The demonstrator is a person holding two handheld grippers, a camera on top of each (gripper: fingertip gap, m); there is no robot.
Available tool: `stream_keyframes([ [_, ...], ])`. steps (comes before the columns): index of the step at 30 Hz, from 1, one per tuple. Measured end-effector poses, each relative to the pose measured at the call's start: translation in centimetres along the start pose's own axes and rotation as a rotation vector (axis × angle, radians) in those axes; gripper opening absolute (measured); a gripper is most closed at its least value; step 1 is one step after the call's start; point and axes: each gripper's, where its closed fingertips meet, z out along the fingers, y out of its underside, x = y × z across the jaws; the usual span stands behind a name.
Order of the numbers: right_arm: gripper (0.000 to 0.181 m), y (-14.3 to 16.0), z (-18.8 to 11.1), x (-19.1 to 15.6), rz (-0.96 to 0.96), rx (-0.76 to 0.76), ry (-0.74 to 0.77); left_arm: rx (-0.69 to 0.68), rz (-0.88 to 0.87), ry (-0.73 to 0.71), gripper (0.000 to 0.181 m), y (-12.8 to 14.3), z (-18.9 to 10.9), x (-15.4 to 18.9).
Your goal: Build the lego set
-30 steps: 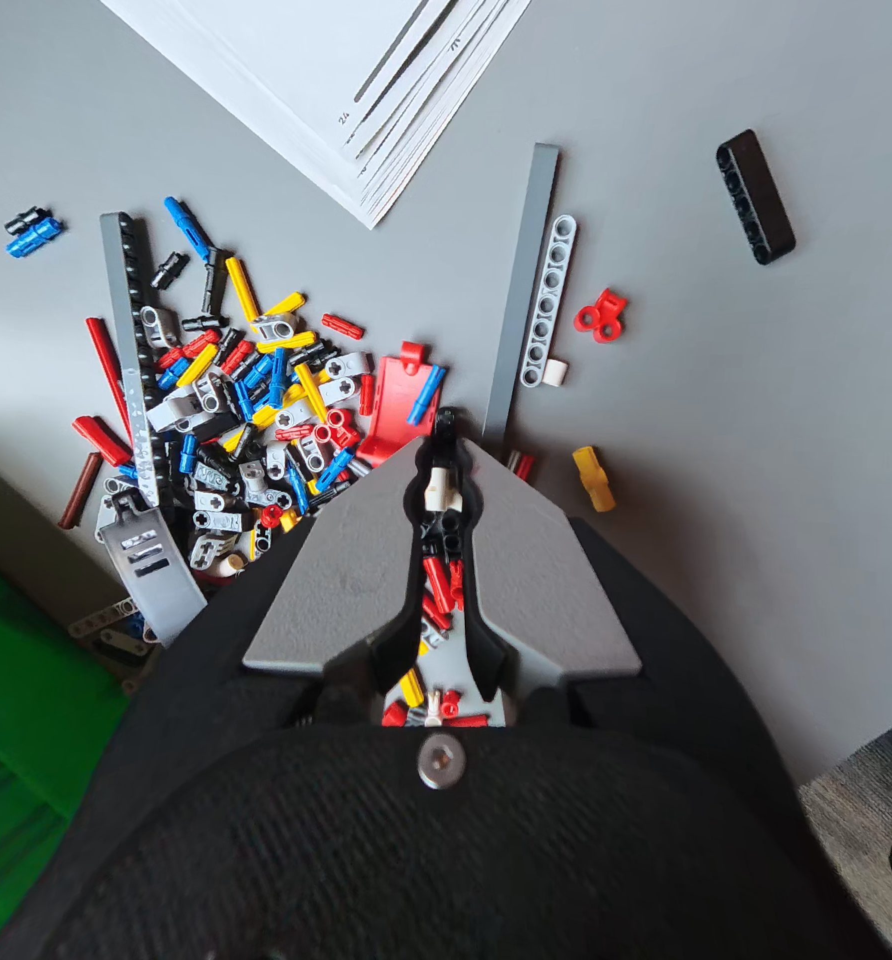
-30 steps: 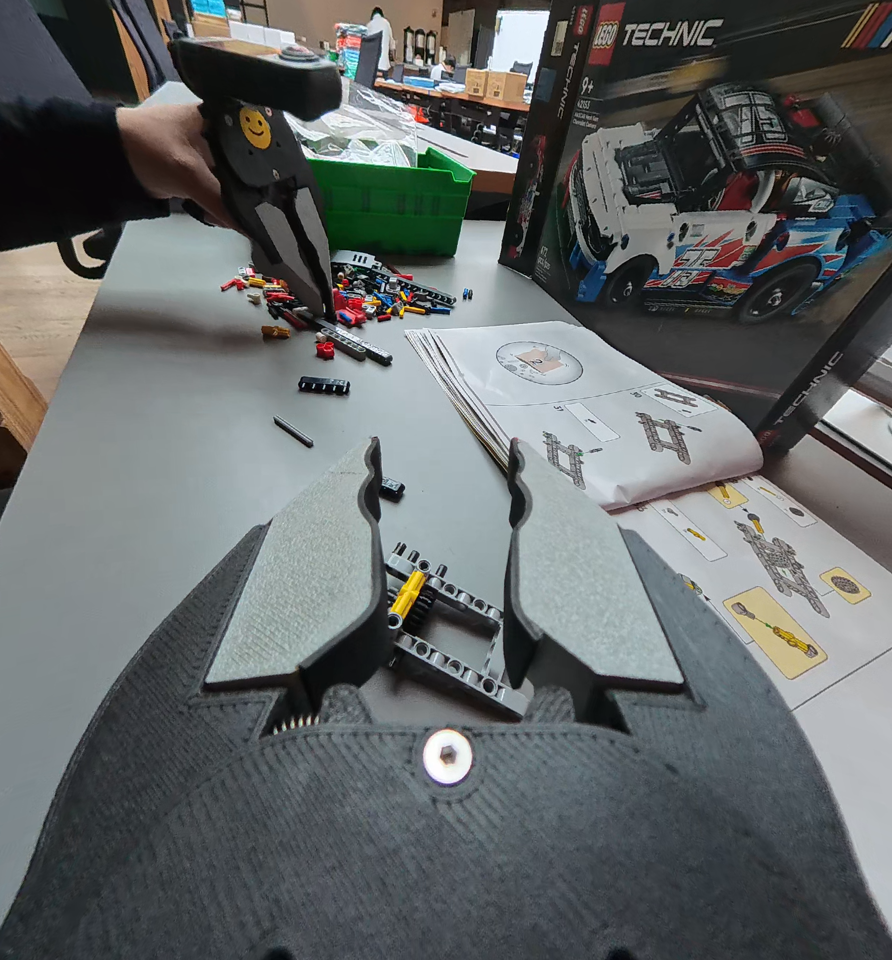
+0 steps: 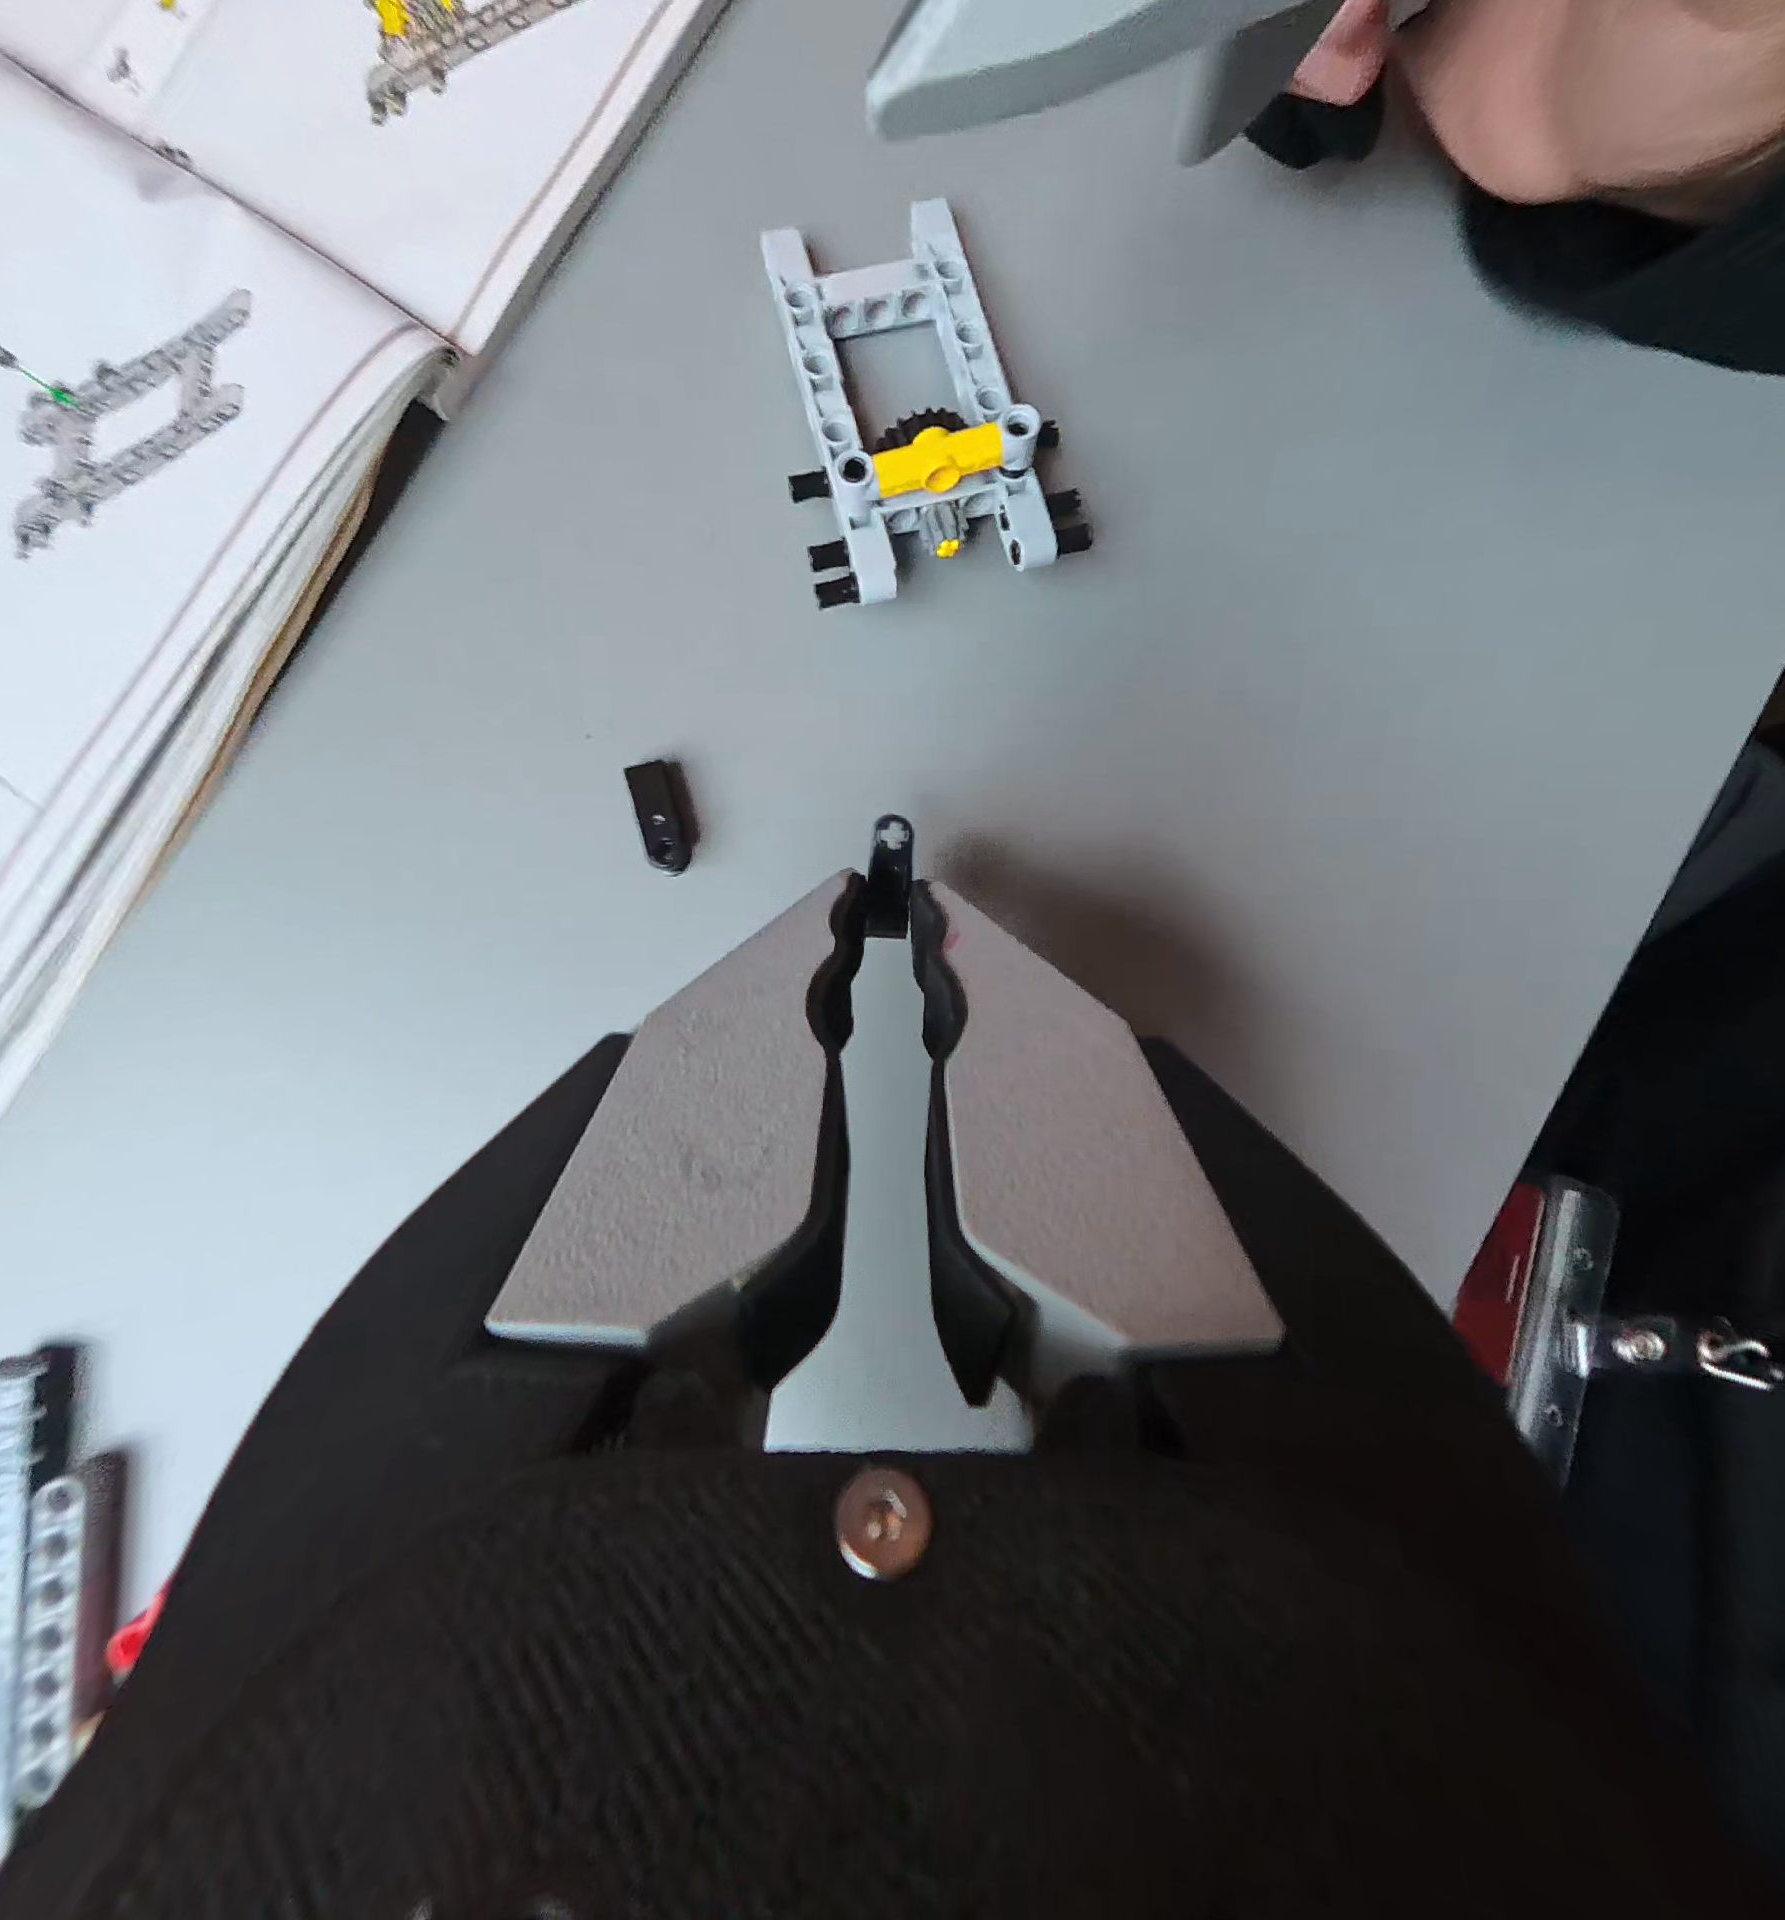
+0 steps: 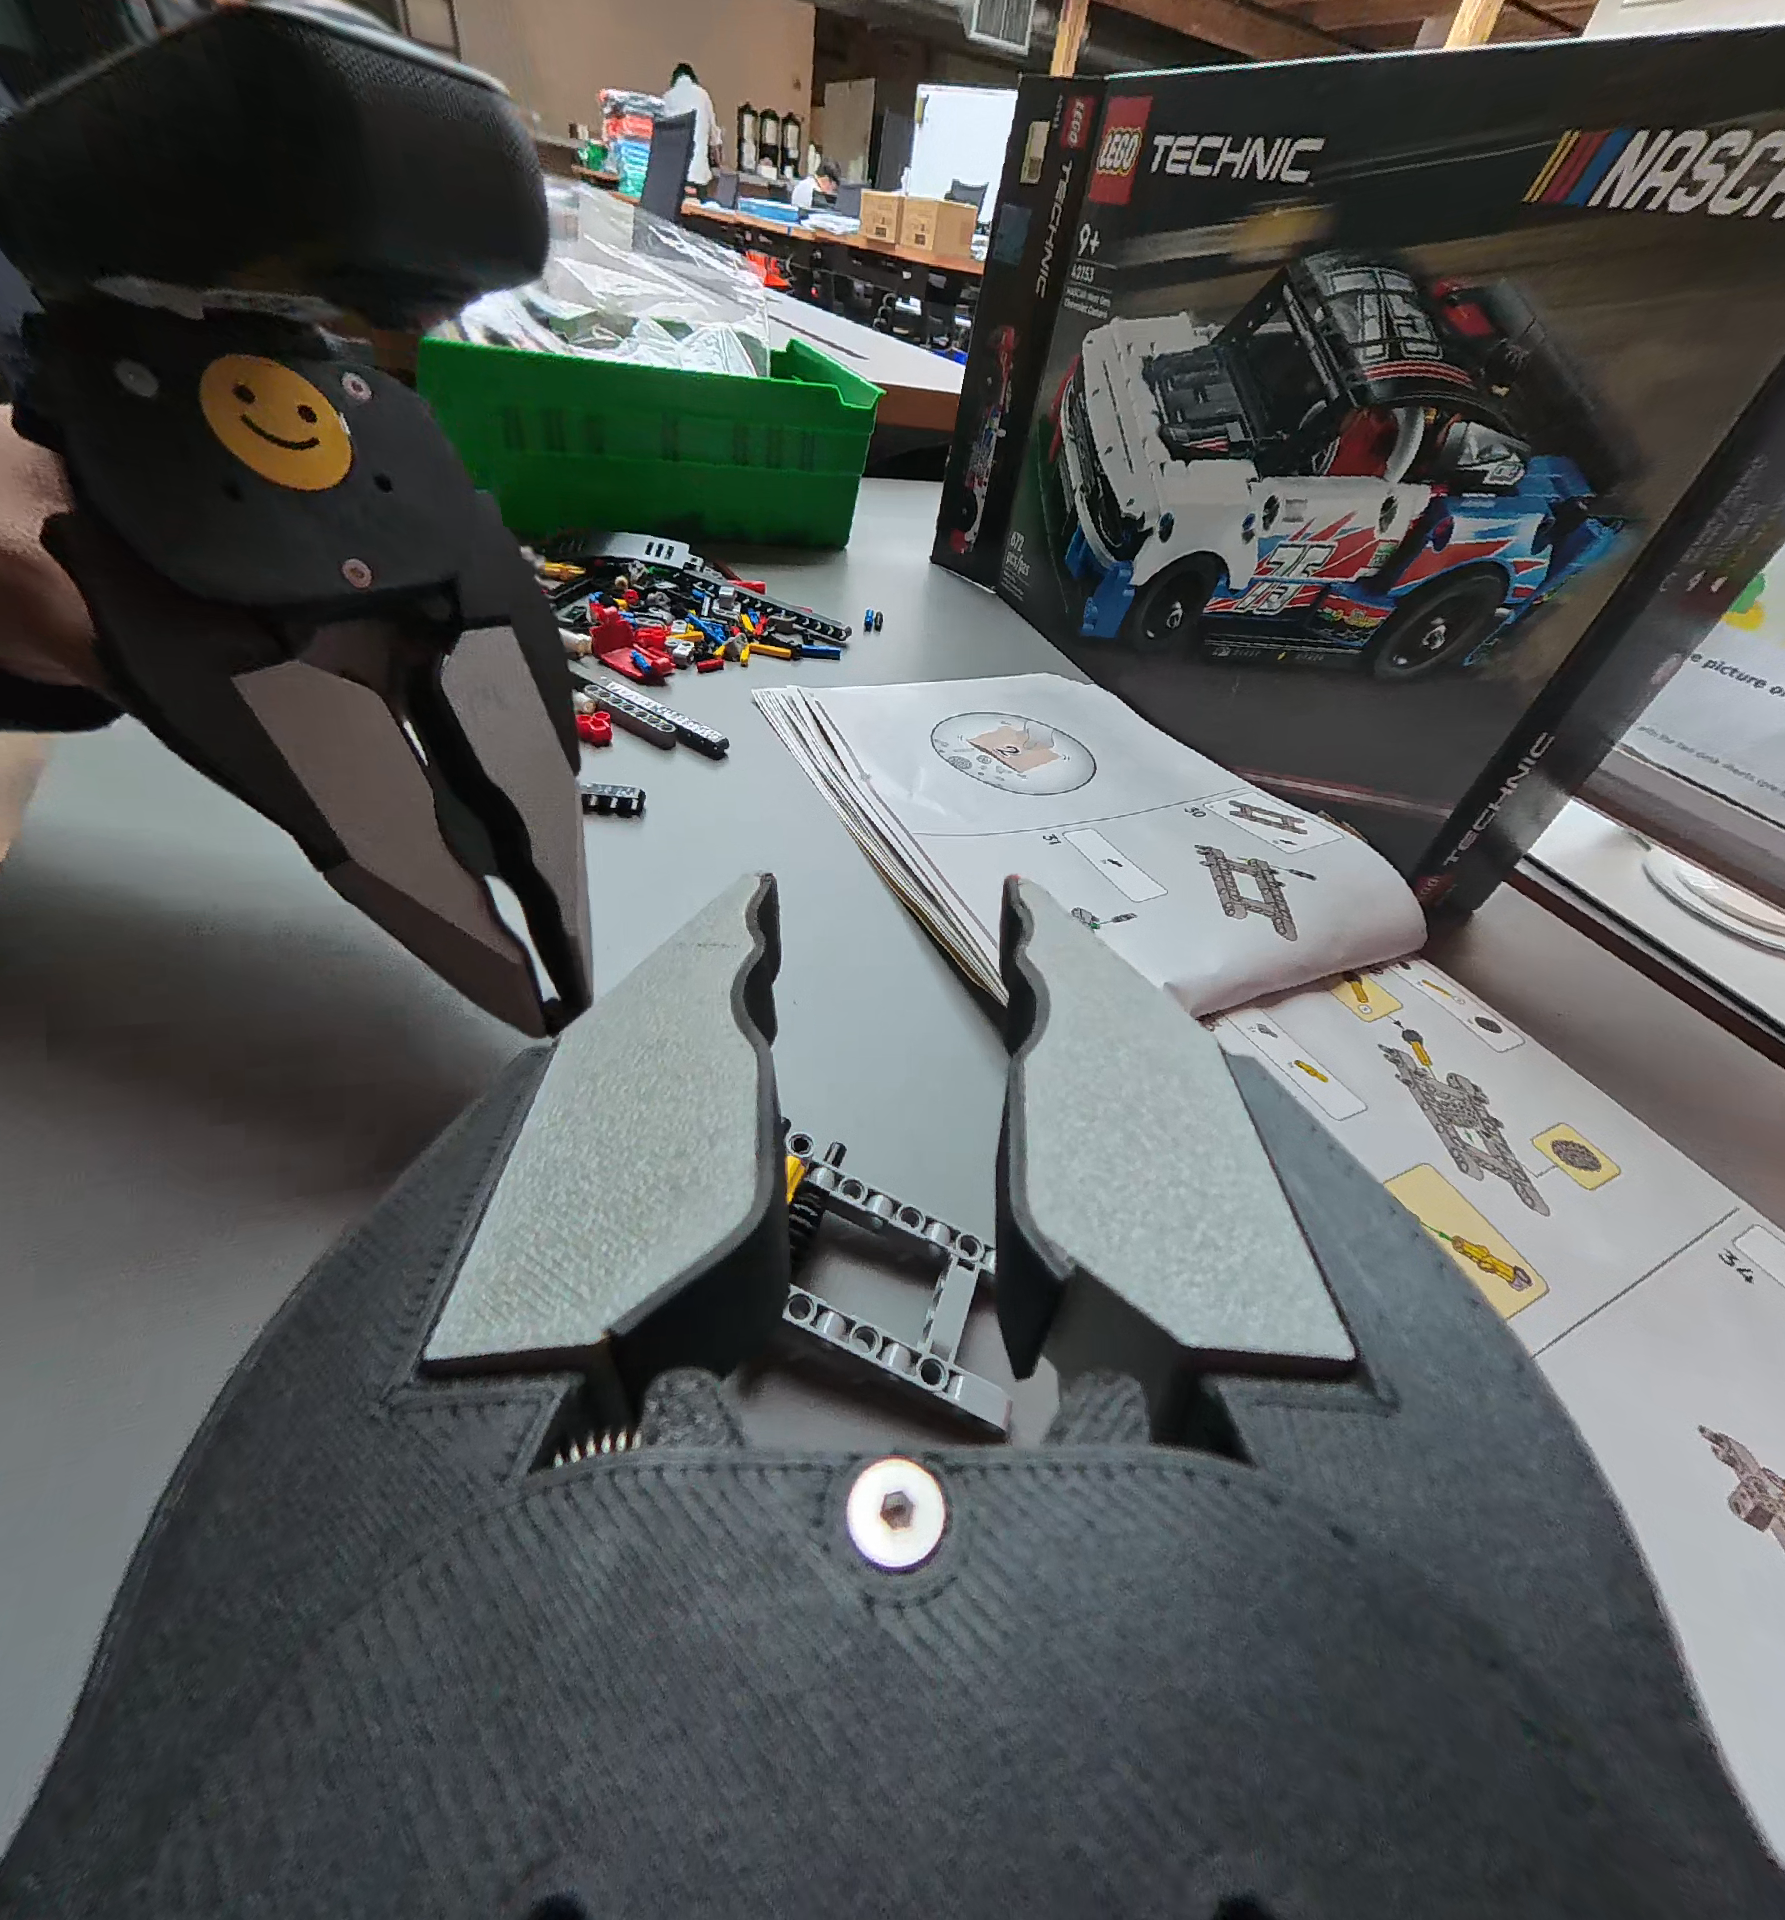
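My left gripper (image 3: 888, 896) is shut on a small black connector piece (image 3: 890, 862) and holds it above the grey table, nearer to me than the grey frame assembly (image 3: 919, 405) with its yellow crosspiece and black gear. A second small black piece (image 3: 661, 812) lies on the table to the left of the tips. My right gripper (image 4: 888, 914) is open and empty; the frame assembly (image 4: 898, 1288) lies on the table beneath its fingers. The left gripper (image 4: 545, 987) shows in the right wrist view, just left of the right fingers. The right gripper's finger (image 3: 1033, 62) shows at the top of the left wrist view.
The open instruction booklet (image 4: 1106, 831) lies right of the frame. The set's box (image 4: 1387, 416) stands behind it. A pile of loose pieces (image 4: 680, 634) and a green bin (image 4: 649, 447) sit at the far end. Long beams (image 3: 26, 1579) lie at the lower left. There is about 12 centimetres between the tips of the two grippers.
My left gripper has left the parts pile with the black connector piece and moved over next to the frame assembly and my right gripper. The right gripper has stayed over the frame.
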Motion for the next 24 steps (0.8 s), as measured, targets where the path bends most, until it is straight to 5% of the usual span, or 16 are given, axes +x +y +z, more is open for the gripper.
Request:
stream_keyframes([
  [20, 0.032, 0.6, -0.9, 2.8, 0.078, -0.016, 0.116, 0.039, -0.007, -0.037, 0.005, -1.1, 2.6, -0.5],
  [24, 0.033, 0.3, -1.1, 2.8, 0.08, -0.005, 0.116, 0.026, -0.003, -0.034, 0.022, -0.8, 2.1, -0.3],
])
